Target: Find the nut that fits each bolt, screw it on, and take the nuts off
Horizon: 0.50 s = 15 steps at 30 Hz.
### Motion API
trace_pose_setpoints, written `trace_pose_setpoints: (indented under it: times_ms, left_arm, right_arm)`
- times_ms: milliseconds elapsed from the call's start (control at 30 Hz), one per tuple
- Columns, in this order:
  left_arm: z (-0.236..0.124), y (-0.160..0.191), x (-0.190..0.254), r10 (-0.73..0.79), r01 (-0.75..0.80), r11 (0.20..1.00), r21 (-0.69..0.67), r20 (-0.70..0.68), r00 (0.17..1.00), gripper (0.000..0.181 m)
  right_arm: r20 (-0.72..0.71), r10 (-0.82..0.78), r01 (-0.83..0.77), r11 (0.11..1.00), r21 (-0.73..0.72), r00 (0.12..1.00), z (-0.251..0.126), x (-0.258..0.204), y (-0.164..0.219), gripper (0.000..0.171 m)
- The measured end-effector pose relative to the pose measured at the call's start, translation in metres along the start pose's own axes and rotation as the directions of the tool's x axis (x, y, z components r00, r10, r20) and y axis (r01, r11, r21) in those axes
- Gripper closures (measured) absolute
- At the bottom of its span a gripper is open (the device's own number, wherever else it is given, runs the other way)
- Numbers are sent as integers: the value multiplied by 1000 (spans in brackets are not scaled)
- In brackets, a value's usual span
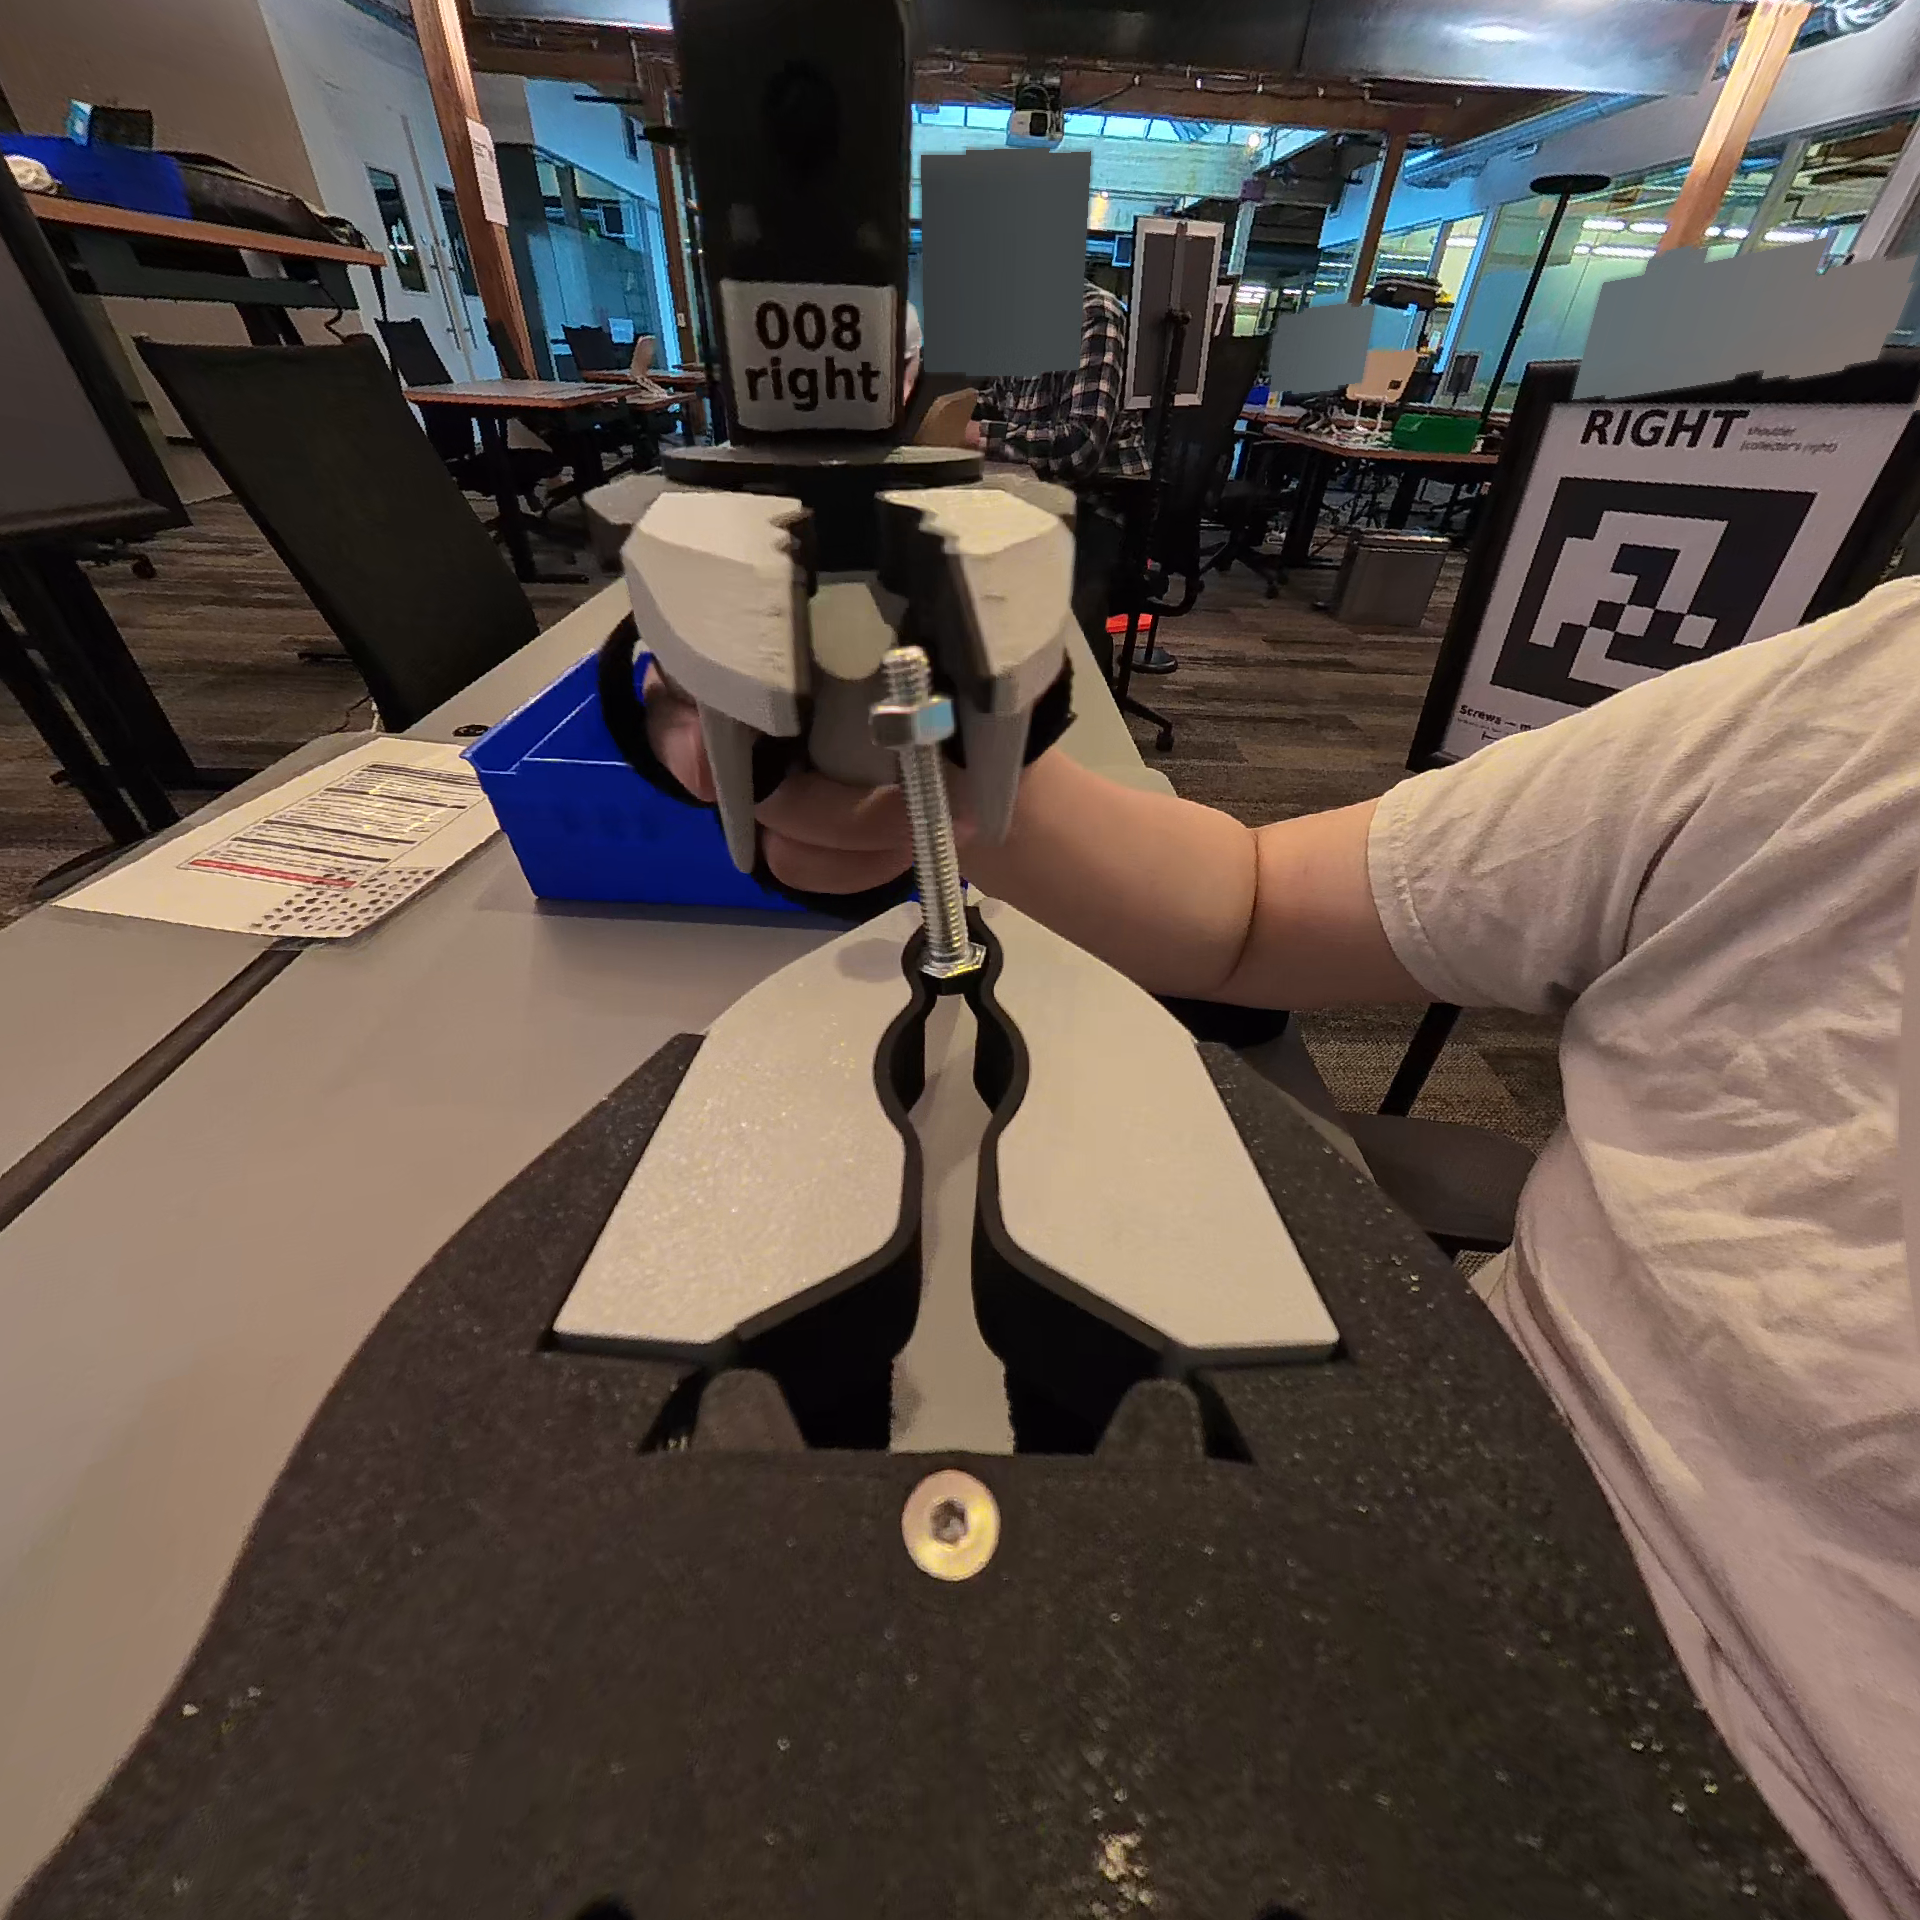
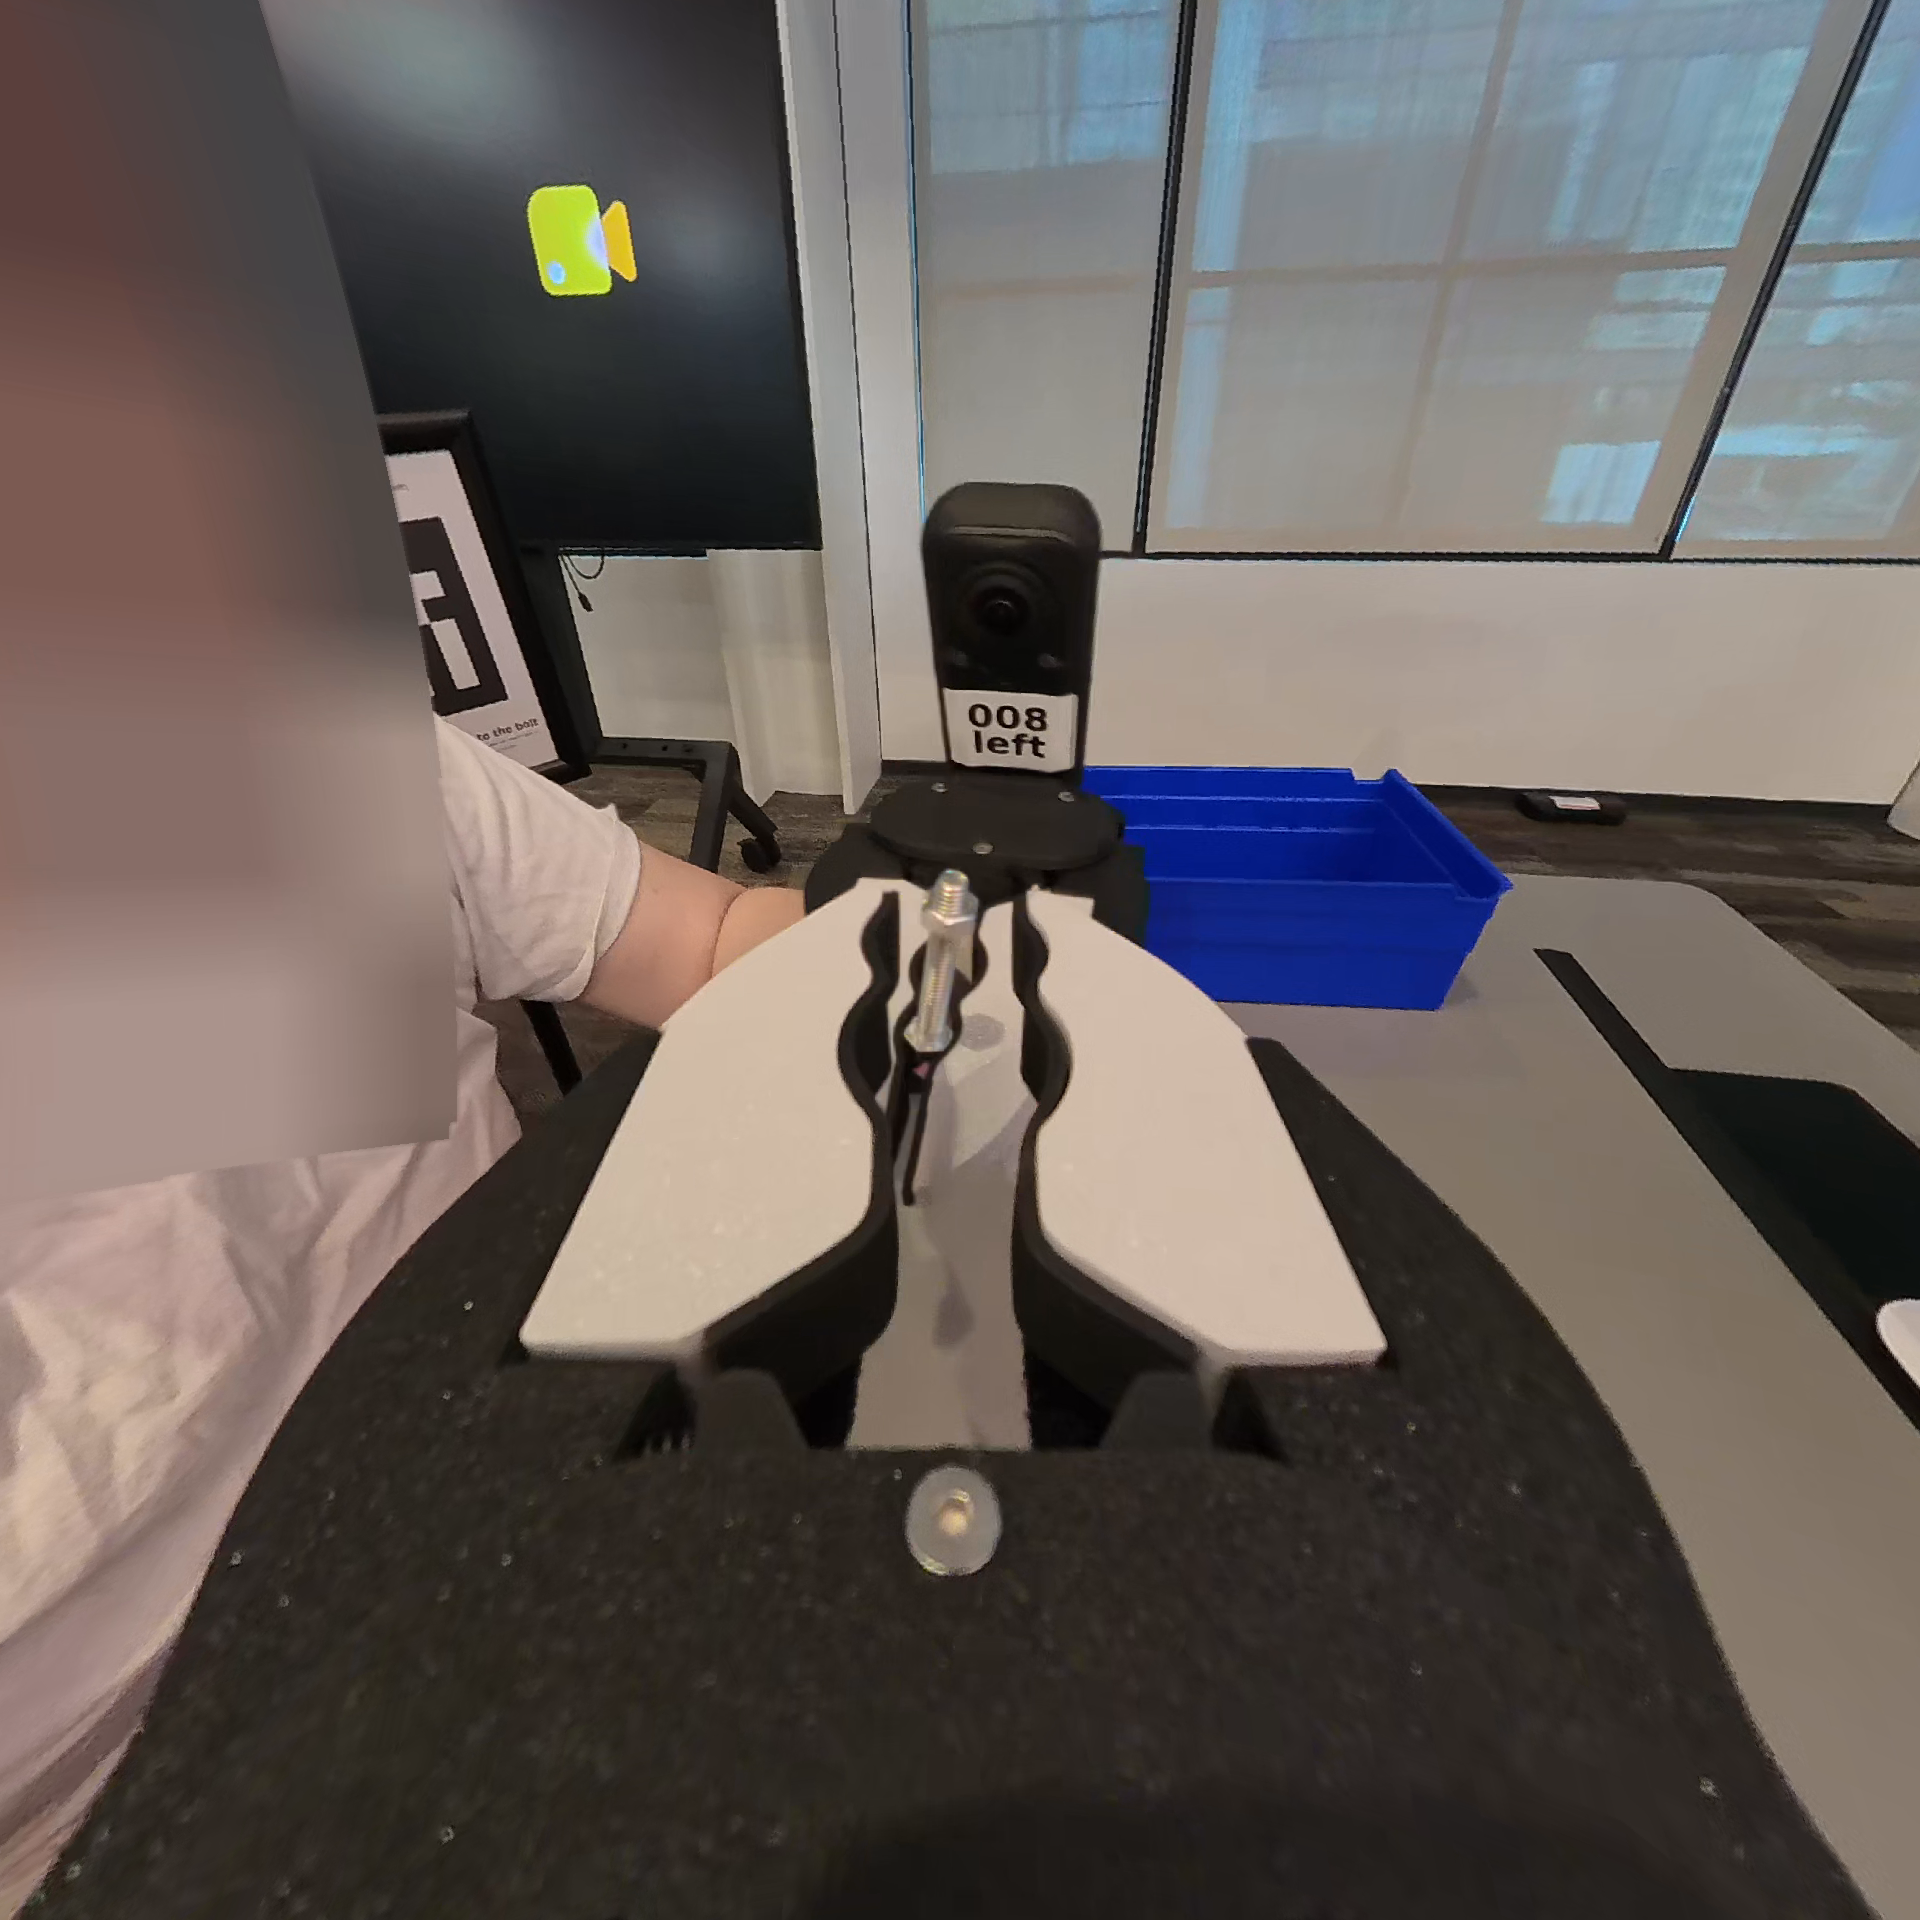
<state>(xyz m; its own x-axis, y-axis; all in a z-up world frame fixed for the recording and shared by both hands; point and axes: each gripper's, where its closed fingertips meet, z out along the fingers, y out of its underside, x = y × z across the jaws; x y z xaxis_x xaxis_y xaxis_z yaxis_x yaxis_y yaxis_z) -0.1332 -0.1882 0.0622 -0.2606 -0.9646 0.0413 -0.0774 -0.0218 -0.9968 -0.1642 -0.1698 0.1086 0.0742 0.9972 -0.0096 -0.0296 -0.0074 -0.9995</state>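
A silver bolt [image 1: 930,831] stands nearly upright above the grey table [image 1: 312,1091]. My left gripper [image 1: 951,940] is shut on its hex head, at the very tips of the fingers. A small hex nut [image 1: 912,720] sits on the thread just below the bolt's upper end. My right gripper [image 1: 871,831] faces the left one from the far side, its jaws apart with the bolt's upper end between them. In the right wrist view the bolt [image 2: 935,977] and nut [image 2: 951,914] stand in the gap of the right gripper [image 2: 956,904], touching neither finger.
A blue bin [image 1: 582,810] stands on the table behind the grippers and also shows in the right wrist view [image 2: 1299,883]. A printed sheet [image 1: 301,842] lies at the left. A person's arm [image 1: 1195,904] reaches in from the right. A marker board [image 1: 1652,582] stands beyond the table edge. Some 5 centimeters of space lies between my two pairs of fingers.
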Motion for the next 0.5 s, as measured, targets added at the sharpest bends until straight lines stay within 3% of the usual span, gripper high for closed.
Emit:
trace_pose_setpoints:
  times_ms: [300,500]
  left_arm:
    - [-2,-3,2,6,-6,1000,13,-1,1000,178]
    - [0,0,0,-3,3,1000,1,-1,1000,178]
  right_arm:
    - [-60,30,-29,999,18,998,-12,19,2,153]
    - [2,14,-14,999,38,1000,-6,2,-7,152]
